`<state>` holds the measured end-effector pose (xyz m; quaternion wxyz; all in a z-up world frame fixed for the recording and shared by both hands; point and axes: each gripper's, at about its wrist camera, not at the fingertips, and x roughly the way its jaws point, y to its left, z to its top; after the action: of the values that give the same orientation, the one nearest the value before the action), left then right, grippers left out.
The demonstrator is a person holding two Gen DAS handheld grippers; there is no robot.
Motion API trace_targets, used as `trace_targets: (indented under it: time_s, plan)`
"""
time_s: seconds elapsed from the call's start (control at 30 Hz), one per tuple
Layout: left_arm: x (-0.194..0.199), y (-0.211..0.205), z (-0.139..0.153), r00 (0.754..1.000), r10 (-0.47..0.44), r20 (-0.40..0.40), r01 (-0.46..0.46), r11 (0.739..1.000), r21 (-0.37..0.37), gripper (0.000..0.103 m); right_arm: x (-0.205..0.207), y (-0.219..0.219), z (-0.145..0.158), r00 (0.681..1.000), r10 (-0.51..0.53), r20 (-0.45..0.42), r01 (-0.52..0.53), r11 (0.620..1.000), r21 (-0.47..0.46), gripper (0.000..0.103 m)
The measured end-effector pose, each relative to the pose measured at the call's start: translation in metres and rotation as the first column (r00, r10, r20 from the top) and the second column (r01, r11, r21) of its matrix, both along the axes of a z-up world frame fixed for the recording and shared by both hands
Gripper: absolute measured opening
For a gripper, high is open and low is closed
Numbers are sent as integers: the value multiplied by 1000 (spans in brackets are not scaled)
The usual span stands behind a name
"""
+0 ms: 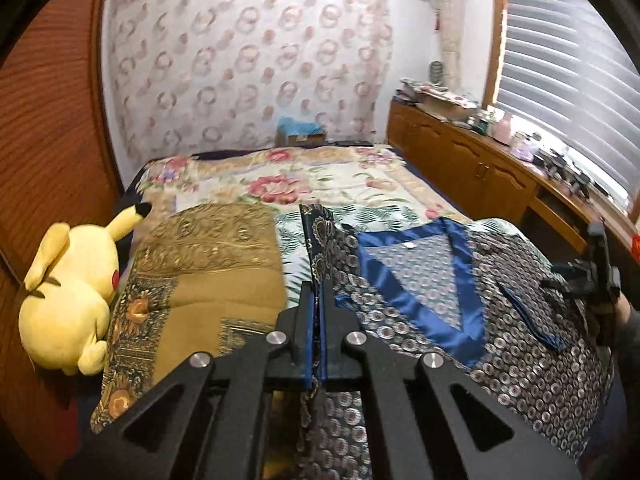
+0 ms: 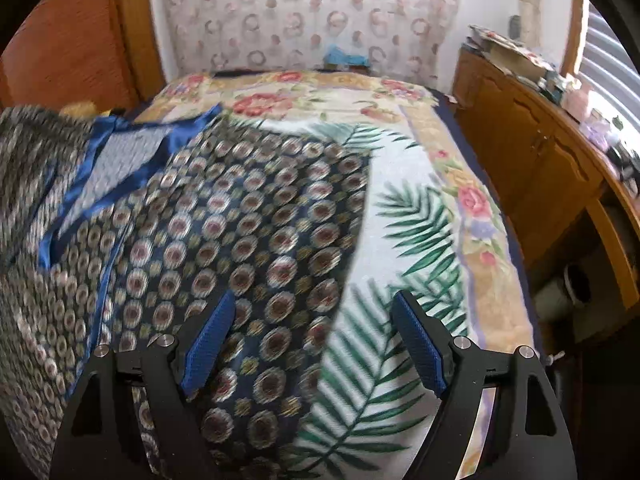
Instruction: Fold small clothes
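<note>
A patterned navy garment (image 1: 460, 304) with shiny blue collar trim (image 1: 404, 280) lies on the bed, neck opening facing up. My left gripper (image 1: 318, 304) is shut on the garment's left edge, which stands up as a pinched fold between the fingers. In the right wrist view the same garment (image 2: 224, 232) fills the left half. My right gripper (image 2: 312, 316) is open just above the garment's right edge, one finger over the cloth and one over the bedspread. It also shows at the right edge of the left wrist view (image 1: 596, 272).
A floral bedspread (image 2: 404, 208) covers the bed. A gold patterned cloth (image 1: 200, 280) lies left of the garment, with a yellow plush toy (image 1: 68, 300) beside it. A wooden wardrobe (image 1: 52, 140) stands at left. A wooden cabinet (image 2: 540, 152) with clutter runs along the right, under the window.
</note>
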<state>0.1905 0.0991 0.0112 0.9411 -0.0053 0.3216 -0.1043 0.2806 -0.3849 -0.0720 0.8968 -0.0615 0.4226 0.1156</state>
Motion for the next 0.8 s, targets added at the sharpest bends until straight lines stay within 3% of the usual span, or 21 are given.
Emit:
trace_targets:
  time_s: [0.47,0.5,0.63,0.73,0.8]
  plan:
    - [-27,-28,-1,998,-56,11,56,998,32,0,58,-4,1,999,-18,-35,18,1000,-16,63]
    - [-29,-27,-1,998,-57,12,56,998,29,0,59,-1,1,999,-15,-30,15,1000,-15,56]
    - [-41,-26,-2,998,-58,27,57,998,13,0,51,16,1,999,46,2,-46,999,-22,7]
    - [-58,-23,0,997,-57,50,56,998,5,0,38,31,7,995,94,33,-92,994,-55,2]
    - [-75,-20,0,996,-42,75,42,999,3,0,22,33,22,990,112,88,-110,993,-30,1]
